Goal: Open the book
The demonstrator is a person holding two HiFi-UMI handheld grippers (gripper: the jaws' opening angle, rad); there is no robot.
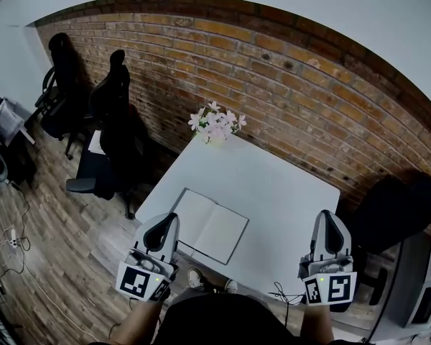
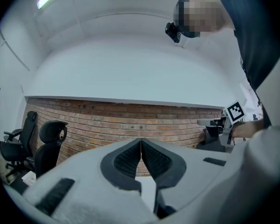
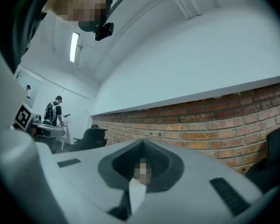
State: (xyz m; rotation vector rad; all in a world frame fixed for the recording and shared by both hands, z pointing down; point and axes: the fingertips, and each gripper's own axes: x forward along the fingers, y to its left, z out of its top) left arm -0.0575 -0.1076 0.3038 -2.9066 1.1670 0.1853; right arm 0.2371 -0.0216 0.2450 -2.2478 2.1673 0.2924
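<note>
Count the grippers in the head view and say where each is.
2. The left gripper hangs at the near-left corner of the table, beside the open book; the right gripper hangs at its near-right edge. None seems hidden.

A white table (image 1: 287,196) carries an open book (image 1: 210,225) and flowers (image 1: 215,124) at its far edge.

One book (image 1: 210,226) is lying on one surface (image 1: 287,192), and one bunch of flowers (image 1: 215,124) is standing there. Two grippers are showing: left gripper (image 2: 141,143), right gripper (image 3: 141,146). Two chairs are standing by the brick wall: far chair (image 1: 61,85), near chair (image 1: 115,99).
</note>
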